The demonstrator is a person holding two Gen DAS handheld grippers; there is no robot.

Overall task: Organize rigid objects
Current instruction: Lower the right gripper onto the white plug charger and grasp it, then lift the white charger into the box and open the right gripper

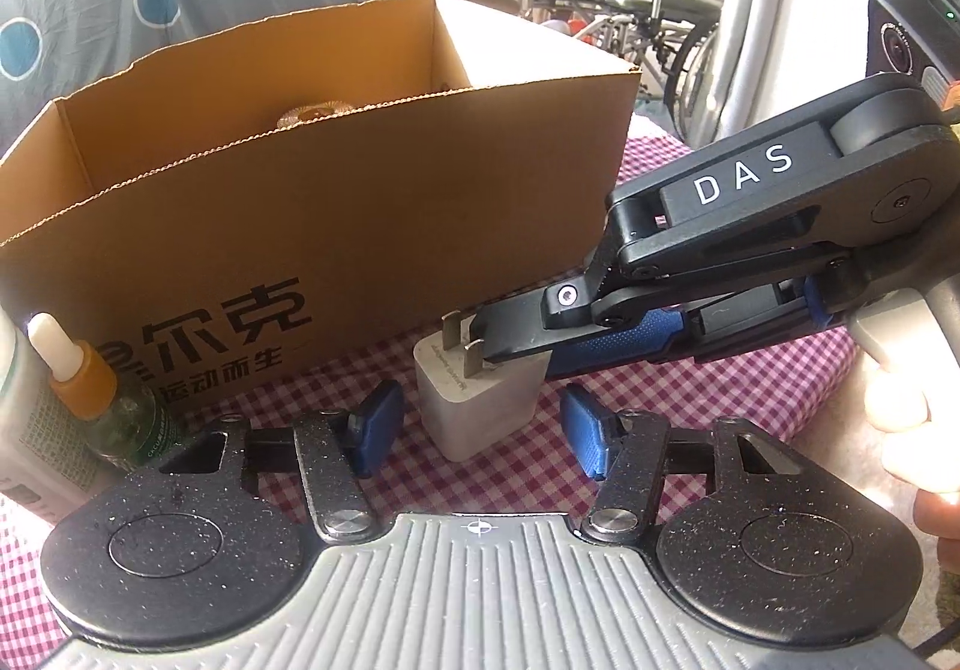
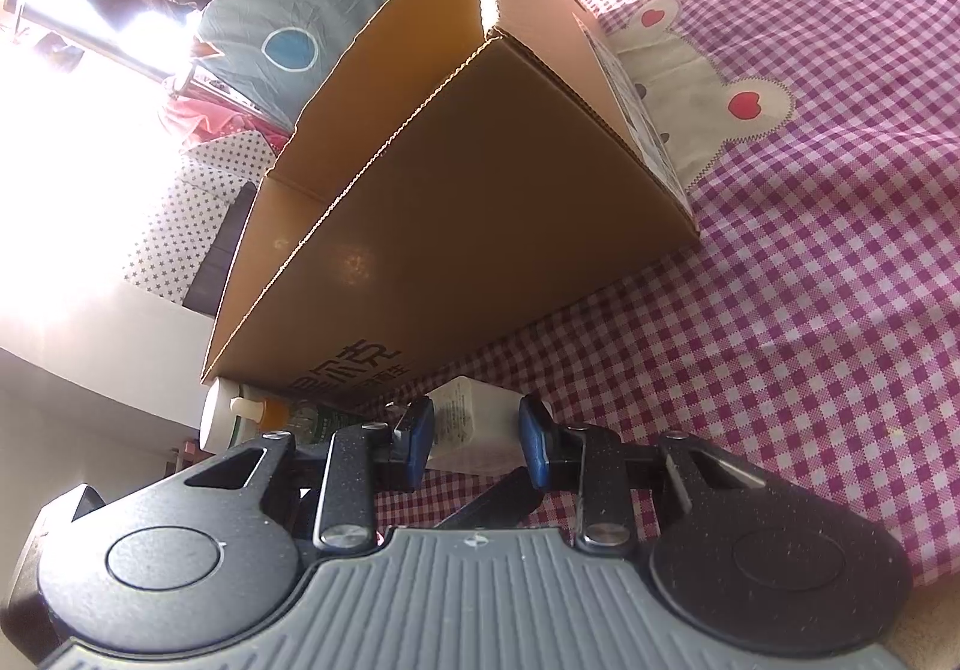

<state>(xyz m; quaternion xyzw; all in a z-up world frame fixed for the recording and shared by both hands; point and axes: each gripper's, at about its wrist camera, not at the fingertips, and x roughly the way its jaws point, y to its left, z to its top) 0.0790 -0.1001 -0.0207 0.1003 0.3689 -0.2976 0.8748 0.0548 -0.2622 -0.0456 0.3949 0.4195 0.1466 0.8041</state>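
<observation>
On checked cloth (image 1: 690, 406), before box (image 1: 360, 226): white charger (image 1: 474, 406) upright, prongs up. Right gripper (image 1: 516, 355) clamps its top; left gripper (image 1: 480, 436) straddles it, pads apart, not touching. Bottle (image 1: 114, 406) left; open cloth right. "DAS" on right gripper; Chinese print on box.

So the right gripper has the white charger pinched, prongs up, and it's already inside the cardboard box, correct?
Not inside. The left wrist view shows the white charger standing on the checked cloth in front of the cardboard box, outside it. The rest holds: the right gripper pinches it, prongs up.
</observation>
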